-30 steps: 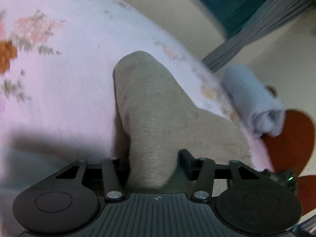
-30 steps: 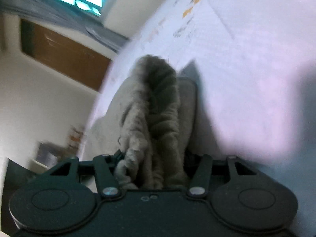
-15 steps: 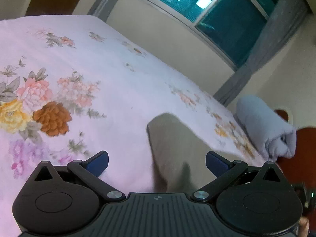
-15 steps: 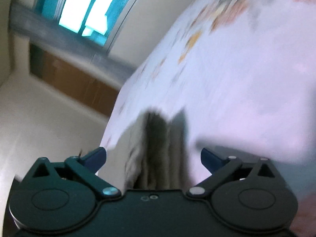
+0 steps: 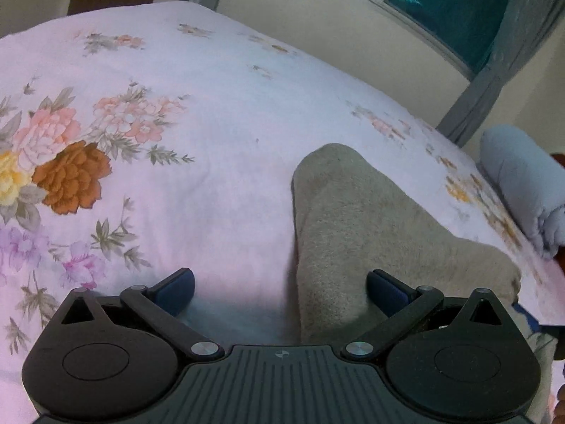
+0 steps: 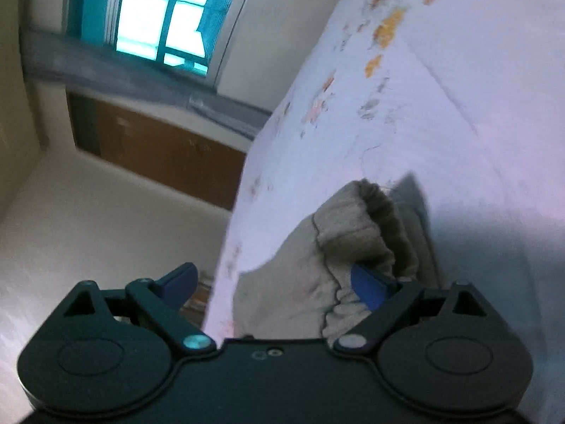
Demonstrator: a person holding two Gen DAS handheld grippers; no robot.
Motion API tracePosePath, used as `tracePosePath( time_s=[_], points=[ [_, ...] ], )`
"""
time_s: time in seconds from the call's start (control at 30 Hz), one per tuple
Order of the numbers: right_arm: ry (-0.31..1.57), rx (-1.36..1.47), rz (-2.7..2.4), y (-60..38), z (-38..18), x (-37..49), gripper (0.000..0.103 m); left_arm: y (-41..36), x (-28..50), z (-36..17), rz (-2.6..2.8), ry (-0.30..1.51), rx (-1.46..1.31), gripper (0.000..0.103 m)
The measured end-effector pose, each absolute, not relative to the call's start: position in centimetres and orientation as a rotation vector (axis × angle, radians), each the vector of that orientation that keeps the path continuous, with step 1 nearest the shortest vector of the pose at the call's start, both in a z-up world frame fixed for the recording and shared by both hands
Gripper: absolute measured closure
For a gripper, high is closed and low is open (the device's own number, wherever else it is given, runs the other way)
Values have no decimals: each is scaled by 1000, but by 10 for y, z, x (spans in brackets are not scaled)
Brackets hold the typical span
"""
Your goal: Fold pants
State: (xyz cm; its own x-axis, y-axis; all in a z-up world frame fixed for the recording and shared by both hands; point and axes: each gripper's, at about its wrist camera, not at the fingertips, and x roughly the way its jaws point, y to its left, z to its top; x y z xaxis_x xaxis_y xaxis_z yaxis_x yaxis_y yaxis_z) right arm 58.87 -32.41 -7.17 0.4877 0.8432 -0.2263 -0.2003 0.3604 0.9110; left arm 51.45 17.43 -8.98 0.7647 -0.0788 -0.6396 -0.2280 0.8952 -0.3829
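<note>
Bedroom setup: big bed with a pink floral bedsheet [image 5: 219,113], a window up behind it and a rolled blue blanket [image 5: 522,183] off at the far right edge. From the left wrist view, the pants [image 5: 370,219] are a beige fleecy bundle lying flat on the sheet, running from under the tool out toward the middle of the bed. The left gripper [image 5: 280,291] is spread wide and holding nothing; one finger sits over the fabric, the other over bare sheet. From the right wrist view it's tilted and a bit blurry, but you can see the ribbed elastic end of the pants bunched up and standing a little proud instead of flat. The right gripper [image 6: 273,288] is also released, one blue pad tucked right against that gathered edge. My worry is that pad snagging the elastic as it moves, dragging the top layer and wrecking the fold, since thick fleece springs open easily.
</note>
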Motion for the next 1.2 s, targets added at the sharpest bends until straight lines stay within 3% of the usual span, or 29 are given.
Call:
tracePosePath(
  time_s=[0.1, 0.2, 0.5, 0.53, 0.63, 0.73, 0.93, 1.03, 1.1, 1.13, 1.2],
  points=[
    [804, 957, 774, -331, -65, 584, 21, 182, 513, -81, 64, 701, -498, 0],
    [713, 873, 778, -332, -37, 576, 10, 188, 504, -68, 58, 644, -520, 0],
    [718, 933, 816, -285, -28, 598, 8, 149, 436, -65, -24, 618, -504, 0],
    [744, 909, 752, -284, -37, 600, 8, 145, 435, -75, -12, 671, -482, 0],
    [810, 907, 676, -291, -54, 602, 28, 141, 426, -84, -12, 688, -443, 0],
    [744, 922, 751, -313, -32, 570, 13, 145, 409, -70, -20, 636, -452, 0],
    [781, 880, 844, -334, -29, 502, 13, 144, 395, -88, 1, 638, -450, 0],
    [846, 909, 738, -343, -51, 496, 31, 148, 393, -80, 21, 656, -468, 0],
    [805, 901, 714, -353, -34, 484, 18, 150, 376, -62, 44, 622, -464, 0],
    [748, 852, 699, -357, -18, 472, 6, 151, 365, -55, 54, 596, -449, 0],
    [645, 755, 708, -368, 13, 443, 6, 151, 337, -40, 99, 566, -402, 0]
  ],
)
